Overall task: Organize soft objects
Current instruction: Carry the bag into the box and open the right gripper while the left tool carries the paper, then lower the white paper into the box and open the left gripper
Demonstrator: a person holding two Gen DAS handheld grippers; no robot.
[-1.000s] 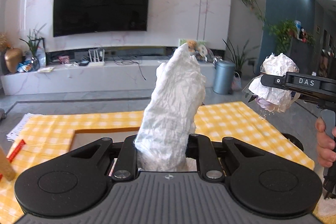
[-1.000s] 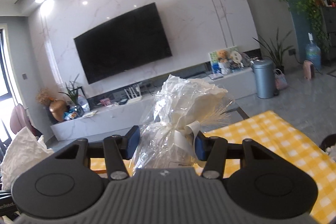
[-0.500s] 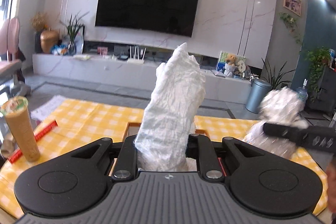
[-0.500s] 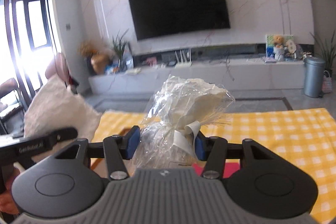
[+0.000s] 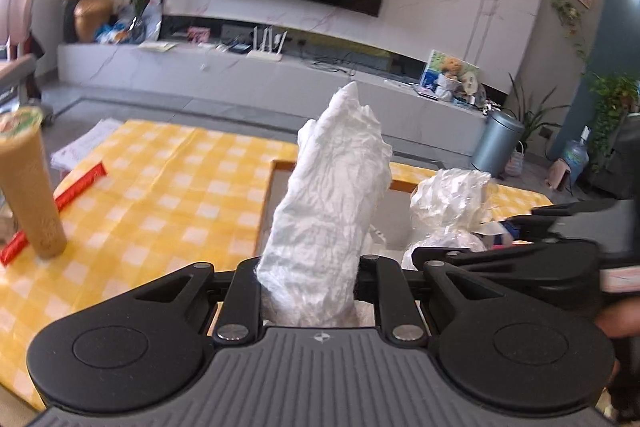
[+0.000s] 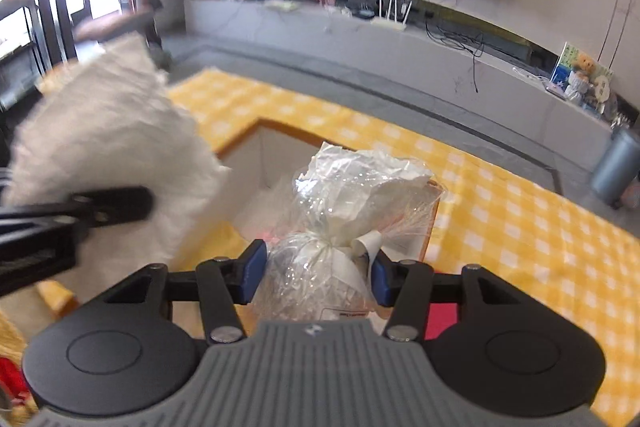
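My left gripper [image 5: 308, 287] is shut on a crumpled white soft wad [image 5: 332, 207] that sticks up from between its jaws. My right gripper [image 6: 318, 273] is shut on a clear cellophane bag [image 6: 348, 203] tied with a white ribbon around something white. Both are held over an open box [image 6: 260, 163] with an orange rim and pale inside, set on the yellow checked tablecloth [image 5: 160, 195]. The left wrist view shows the right gripper's bag [image 5: 452, 203] at the right, above the box. In the right wrist view the white wad [image 6: 108, 143] appears blurred at the left.
A tall drink cup [image 5: 28, 183] stands at the table's left side beside a red strip [image 5: 60, 199]. Papers [image 5: 84, 147] lie near the far left corner. A red item [image 6: 440, 319] lies under my right gripper. Behind the table are a TV wall and a grey bin [image 5: 496, 143].
Both grippers have swung lower and toward the box, each keeping its load. The views turned left and tilted down, so the cup came into sight and the box's inside now shows.
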